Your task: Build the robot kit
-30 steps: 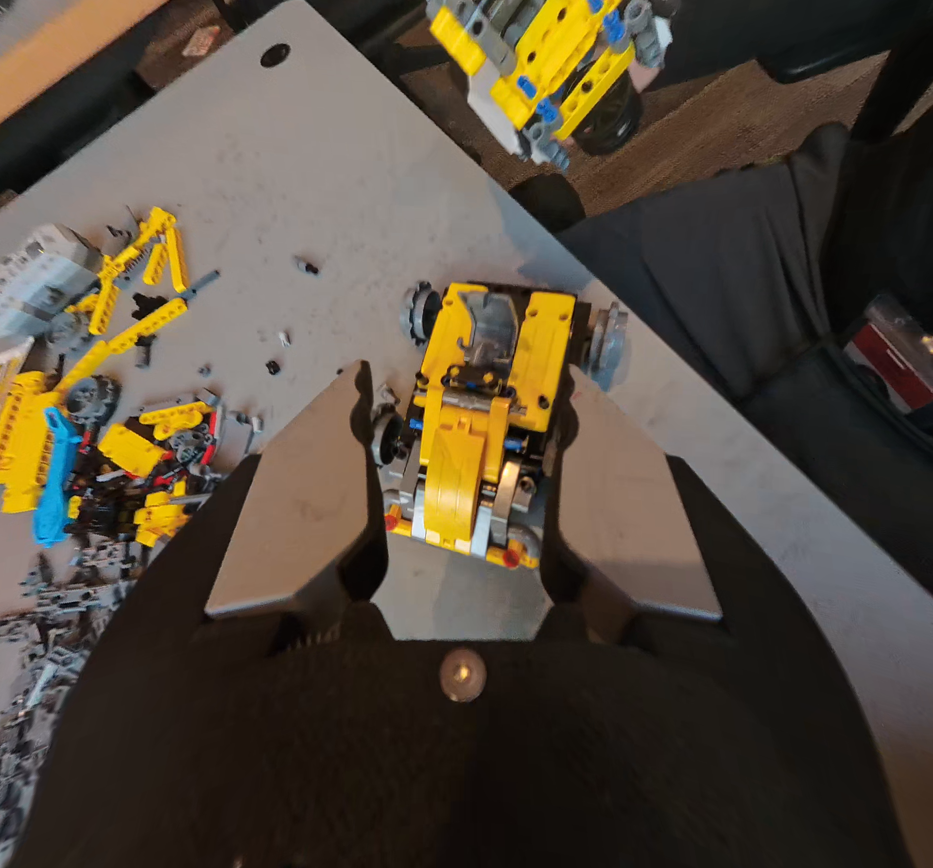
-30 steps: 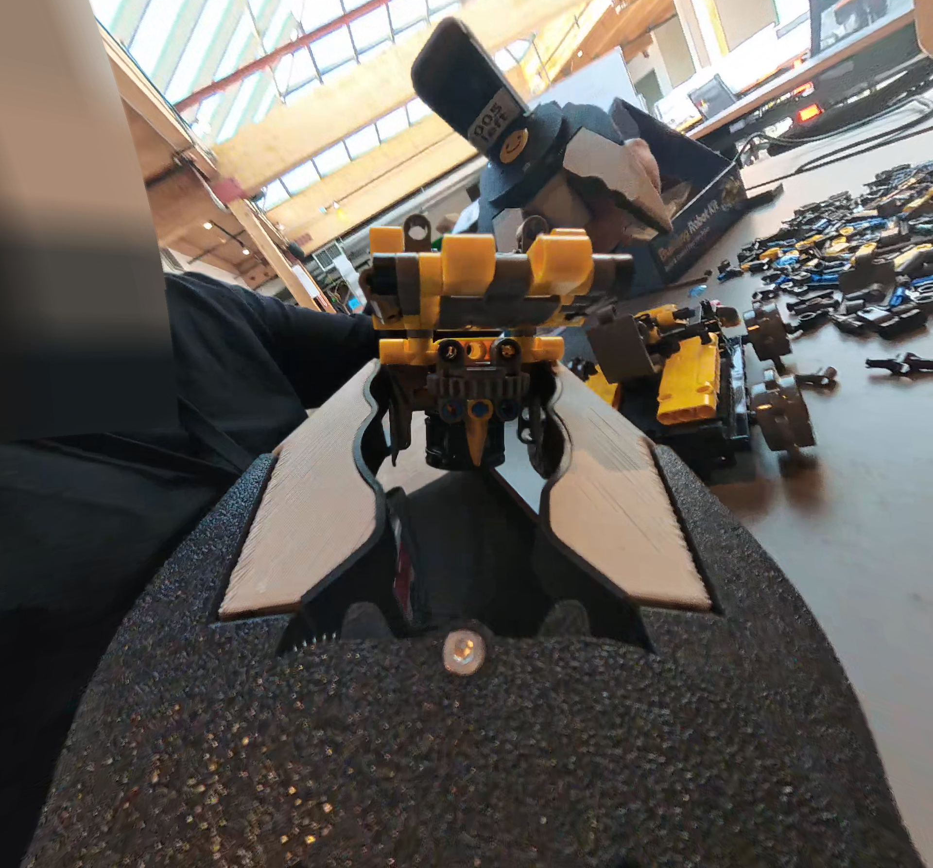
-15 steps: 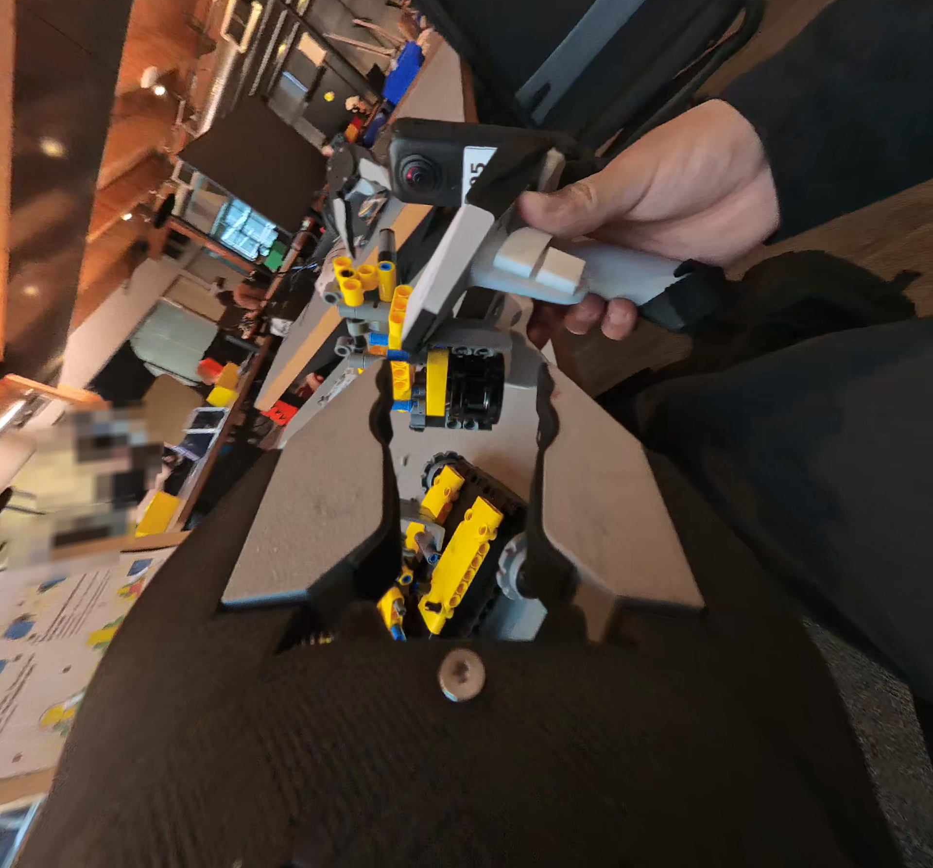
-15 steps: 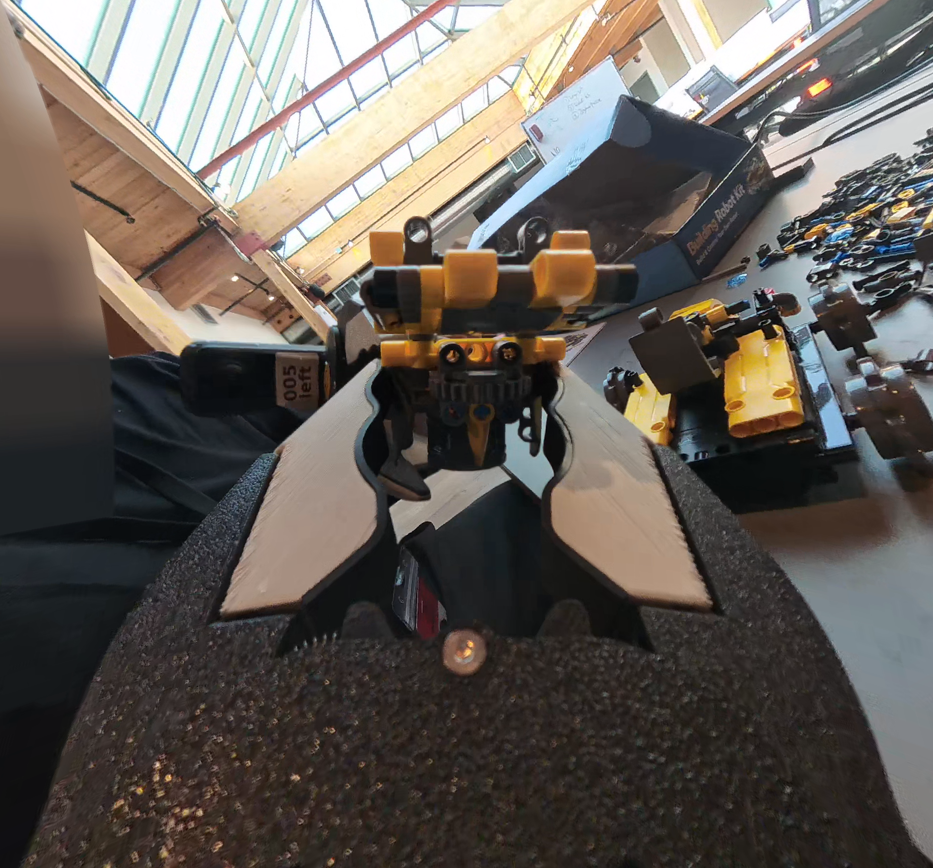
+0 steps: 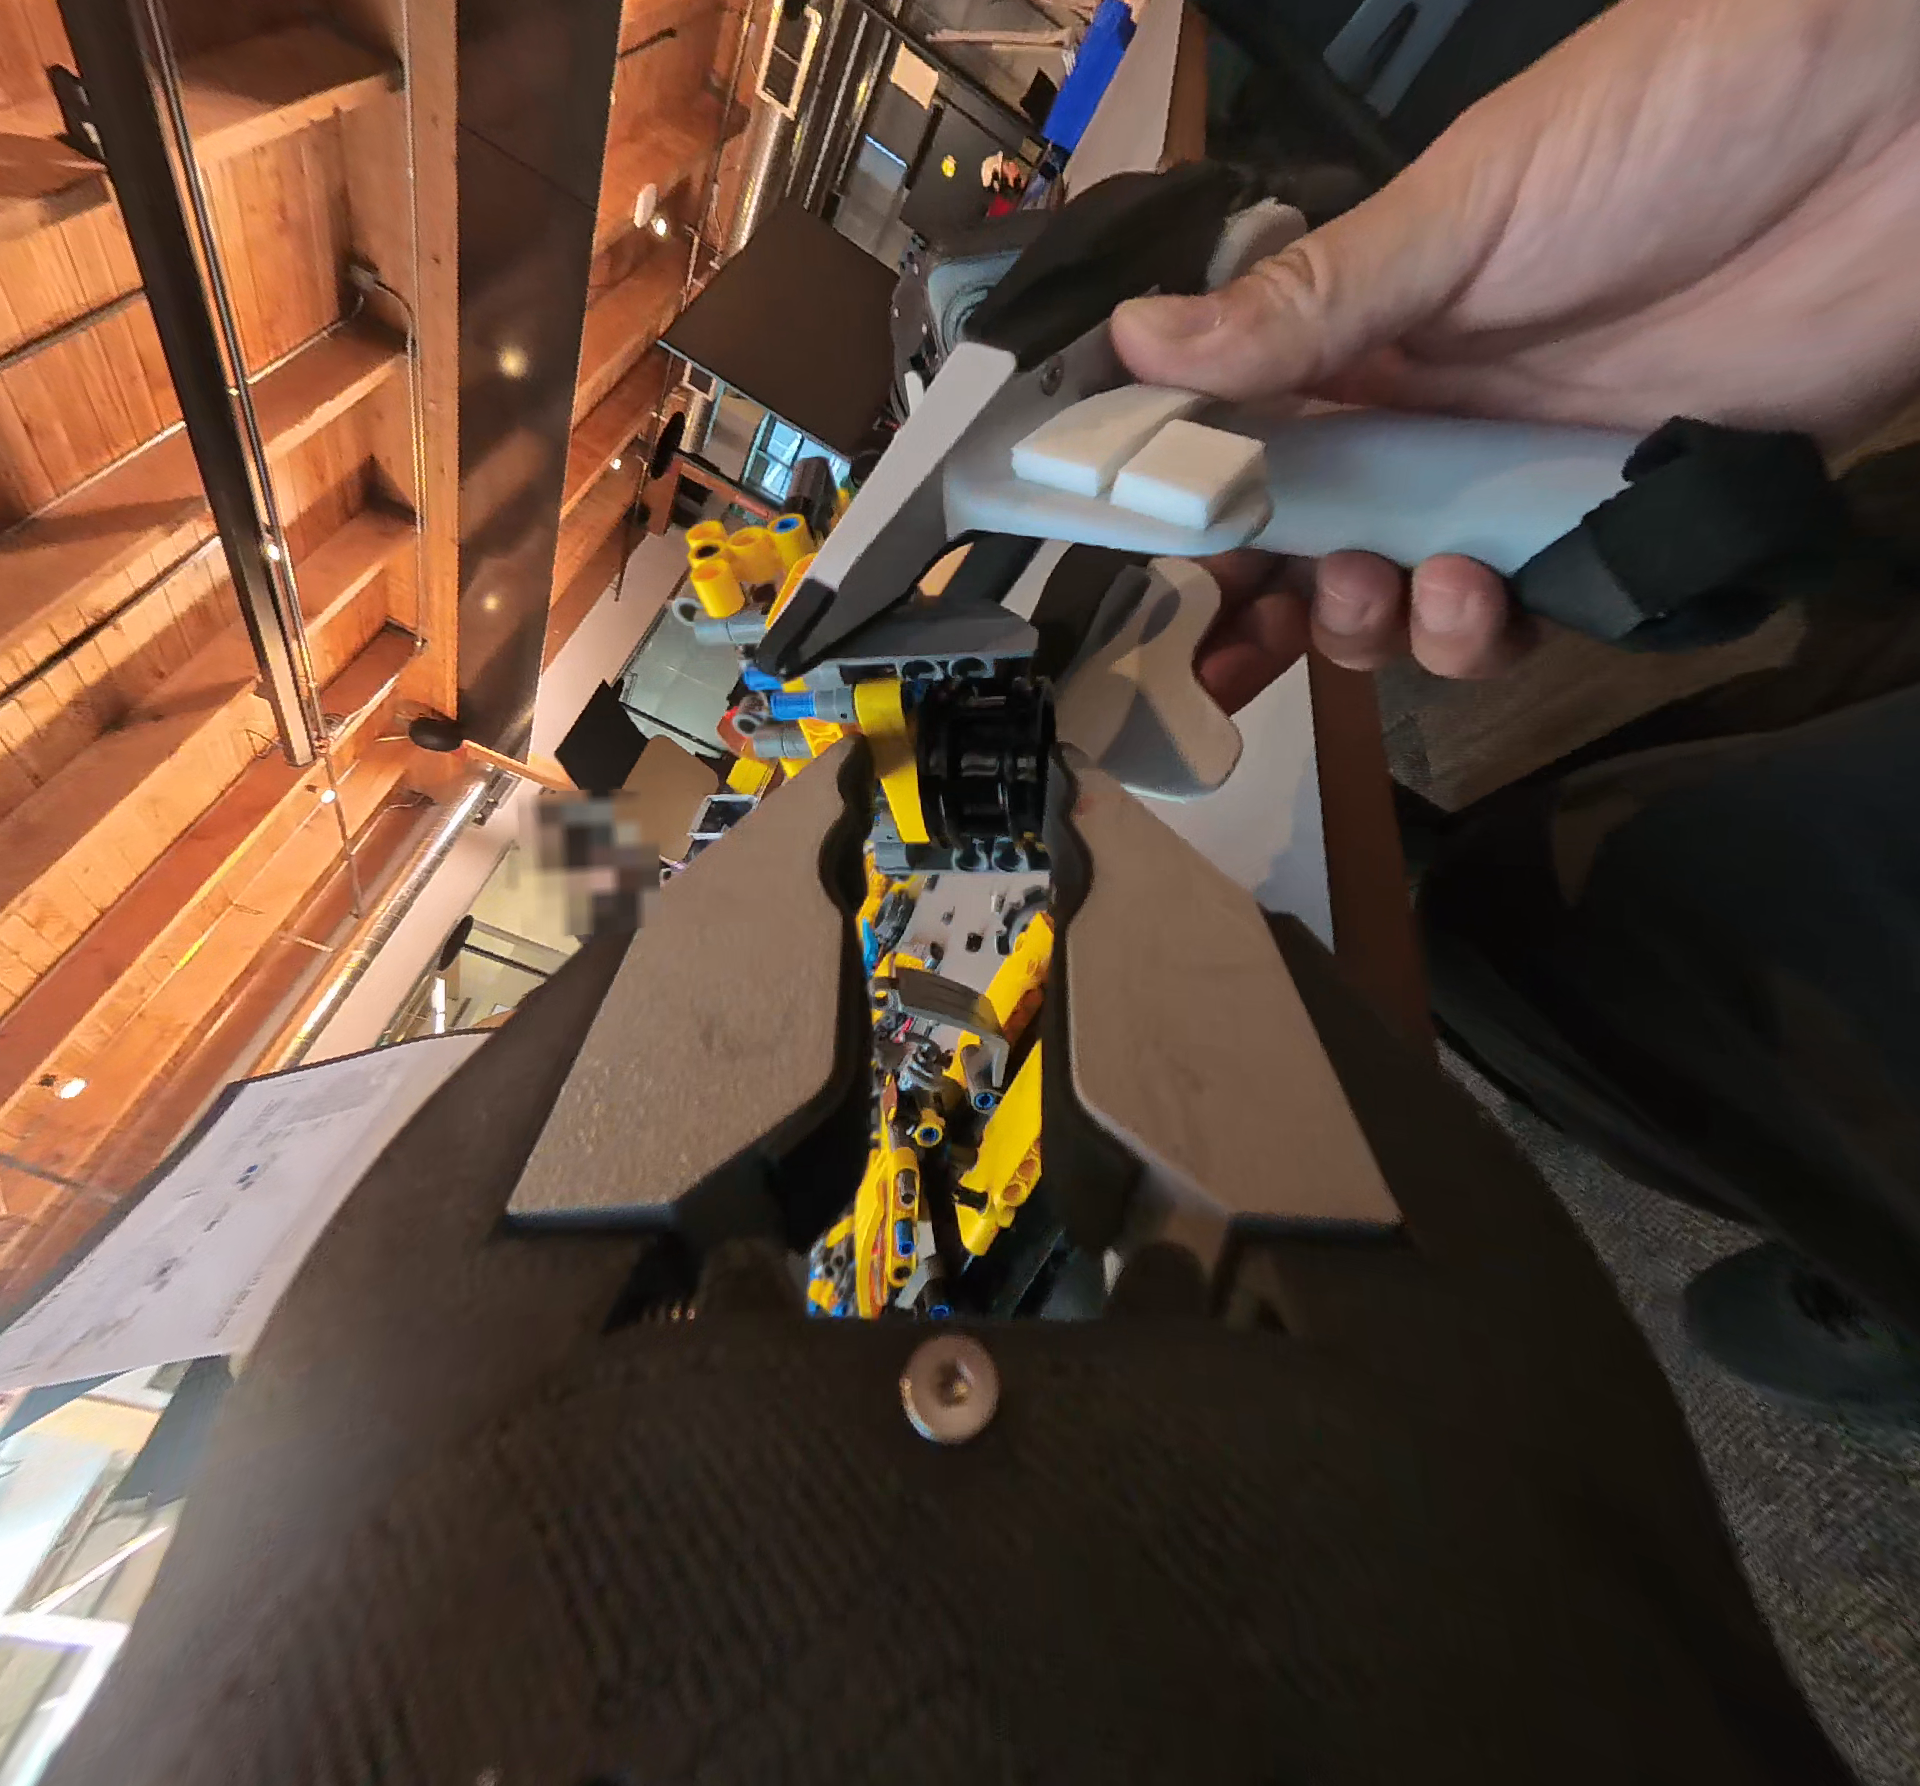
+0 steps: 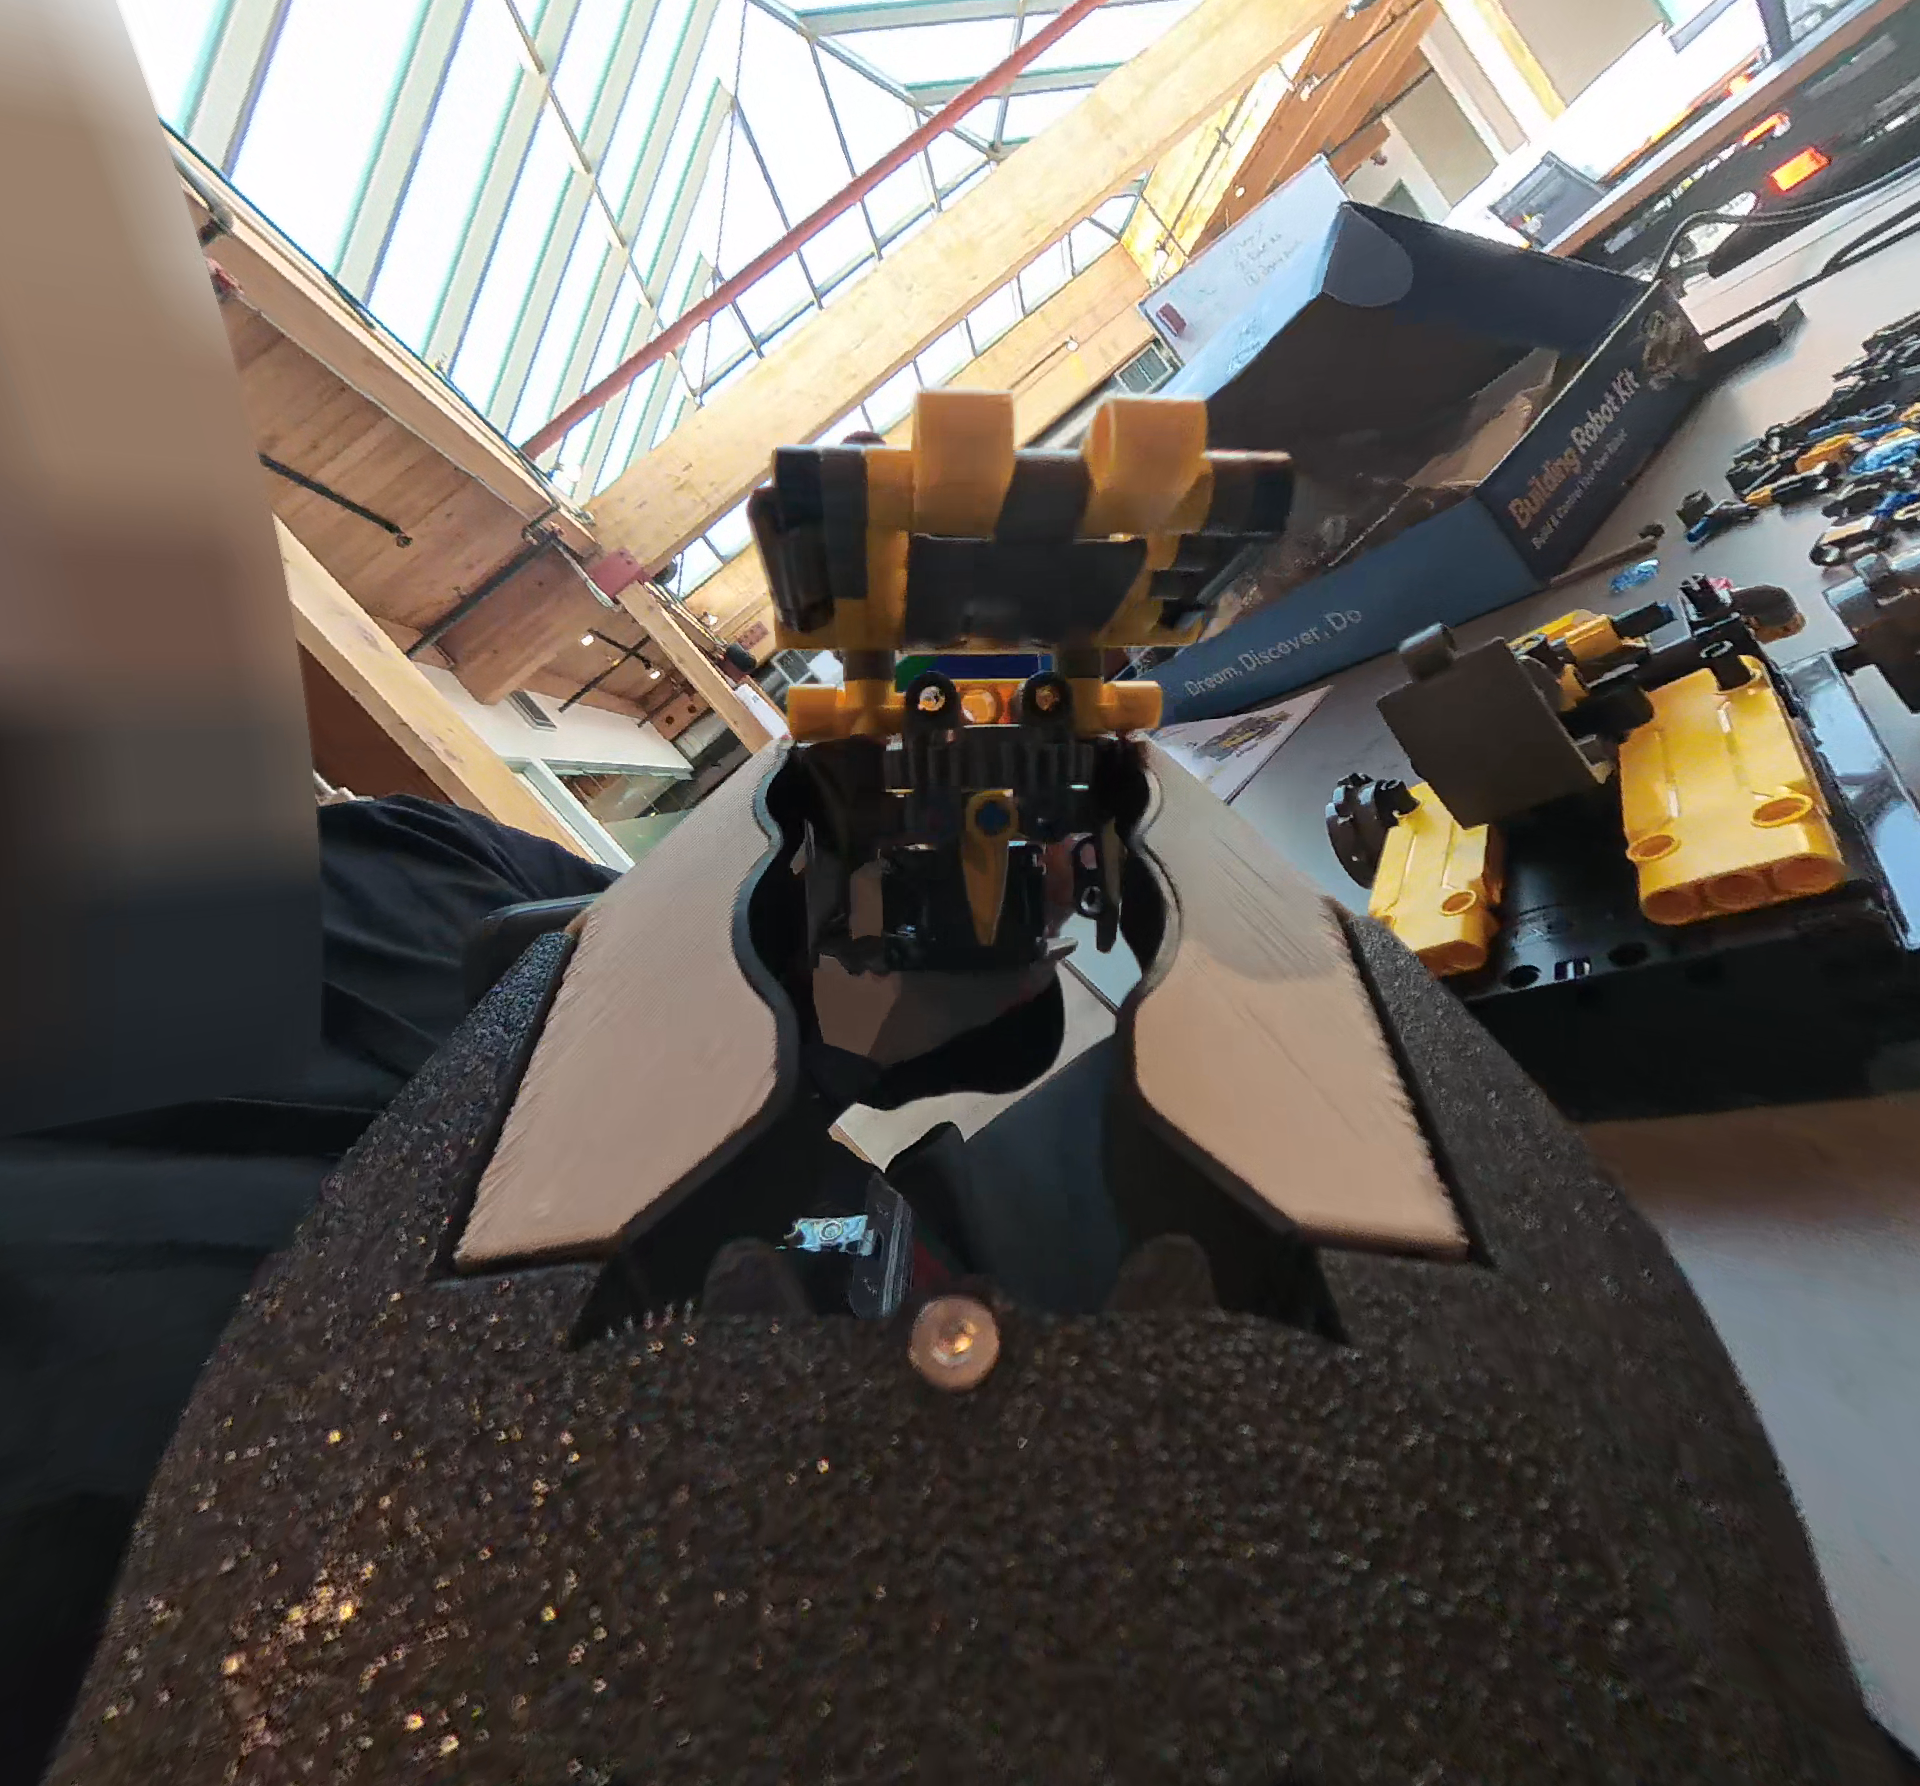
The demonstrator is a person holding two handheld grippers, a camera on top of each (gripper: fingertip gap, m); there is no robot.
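My right gripper (image 6: 961, 801) is shut on the dark lower part of a yellow-and-black brick assembly (image 6: 987, 593) and holds it in the air. In the left wrist view a hand (image 5: 1558, 230) holds that right gripper (image 5: 935, 661). The assembly's black wheel (image 5: 982, 770) sits between the tips of my left gripper (image 5: 956, 765). Its jaws have narrowed and appear to touch the wheel end on both sides. A yellow brick vehicle (image 6: 1683, 801) lies on the grey table (image 6: 1766, 1321). It also shows through the left finger gap (image 5: 997, 1092).
A dark open cardboard box (image 6: 1455, 406) lies behind the vehicle, with loose bricks (image 6: 1849, 469) at the far right. An instruction sheet (image 6: 1236, 739) lies on the table. A person in black sits close at the left. Carpet and a chair foot (image 5: 1808, 1321) are below. The grippers are tip to tip, or close to it.
My left gripper left the vehicle on the table, swung up and turned sideways to the assembly, and its jaws narrowed around the wheel end. My right gripper tilted the assembly upward.
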